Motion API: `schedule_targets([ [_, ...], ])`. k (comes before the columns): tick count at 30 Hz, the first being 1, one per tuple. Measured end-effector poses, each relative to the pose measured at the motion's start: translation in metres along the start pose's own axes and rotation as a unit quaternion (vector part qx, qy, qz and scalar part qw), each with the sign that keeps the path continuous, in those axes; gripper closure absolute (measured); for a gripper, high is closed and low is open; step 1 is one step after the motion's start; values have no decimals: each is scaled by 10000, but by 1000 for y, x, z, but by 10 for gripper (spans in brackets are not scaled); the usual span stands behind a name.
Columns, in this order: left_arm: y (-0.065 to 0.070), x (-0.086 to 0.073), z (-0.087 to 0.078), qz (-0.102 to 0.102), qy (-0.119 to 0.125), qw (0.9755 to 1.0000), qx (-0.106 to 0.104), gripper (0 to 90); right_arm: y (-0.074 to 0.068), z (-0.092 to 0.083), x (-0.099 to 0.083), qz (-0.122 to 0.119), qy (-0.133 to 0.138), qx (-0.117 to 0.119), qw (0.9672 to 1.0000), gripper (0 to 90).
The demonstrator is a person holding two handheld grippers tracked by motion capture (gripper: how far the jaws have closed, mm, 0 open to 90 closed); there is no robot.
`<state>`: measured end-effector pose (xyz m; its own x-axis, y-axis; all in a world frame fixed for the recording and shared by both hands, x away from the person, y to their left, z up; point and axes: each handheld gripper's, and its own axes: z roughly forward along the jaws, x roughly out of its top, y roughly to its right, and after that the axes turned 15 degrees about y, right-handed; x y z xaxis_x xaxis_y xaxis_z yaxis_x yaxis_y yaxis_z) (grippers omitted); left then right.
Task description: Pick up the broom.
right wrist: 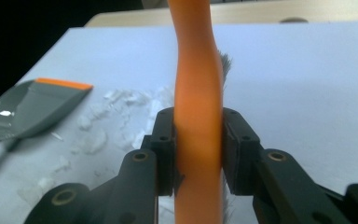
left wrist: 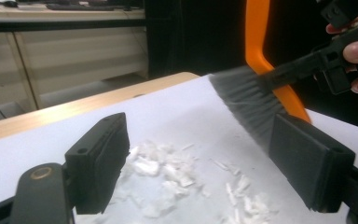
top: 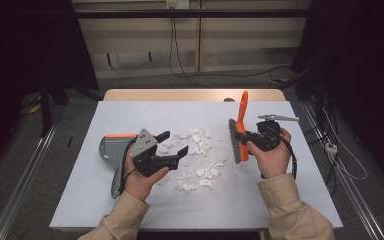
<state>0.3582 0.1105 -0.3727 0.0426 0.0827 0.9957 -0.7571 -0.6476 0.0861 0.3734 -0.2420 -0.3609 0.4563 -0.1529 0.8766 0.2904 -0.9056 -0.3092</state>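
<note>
Brush clamped in right hand-held gripper

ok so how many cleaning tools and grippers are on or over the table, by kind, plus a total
brush: 1, orange handle, clamped in the right gripper
dustpan: 1, grey with an orange edge, lying on the table
grippers: 2, with the left gripper open and empty
paper scrap pile: 1
total: 5
</note>
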Motion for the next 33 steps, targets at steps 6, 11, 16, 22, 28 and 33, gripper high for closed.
schedule_targets([
  [6, -22, 4, -23, 92, -4, 9997, 210, 174, 16, 6, -2, -262, -371, -456, 9979, 694],
  [11, -37, 5, -37, 167, -12, 9994, 318, 162, 25, 16, -6, -298, -426, -649, 9965, 694],
  [16, -48, 2, -49, 208, -37, 9991, 378, 156, 28, 31, -14, -410, -454, -595, 9964, 698],
  [22, -59, -6, -60, 71, 47, 9986, 531, 154, 25, 41, -20, -793, -452, -525, 9944, 696],
  [28, -67, -13, -66, -34, 8, 9981, 616, 148, 21, 46, -28, -1013, -488, -439, 9927, 687],
  [33, -71, -17, -69, -32, -43, 9981, 622, 136, 21, 42, -30, -1064, -368, -401, 9928, 608],
])
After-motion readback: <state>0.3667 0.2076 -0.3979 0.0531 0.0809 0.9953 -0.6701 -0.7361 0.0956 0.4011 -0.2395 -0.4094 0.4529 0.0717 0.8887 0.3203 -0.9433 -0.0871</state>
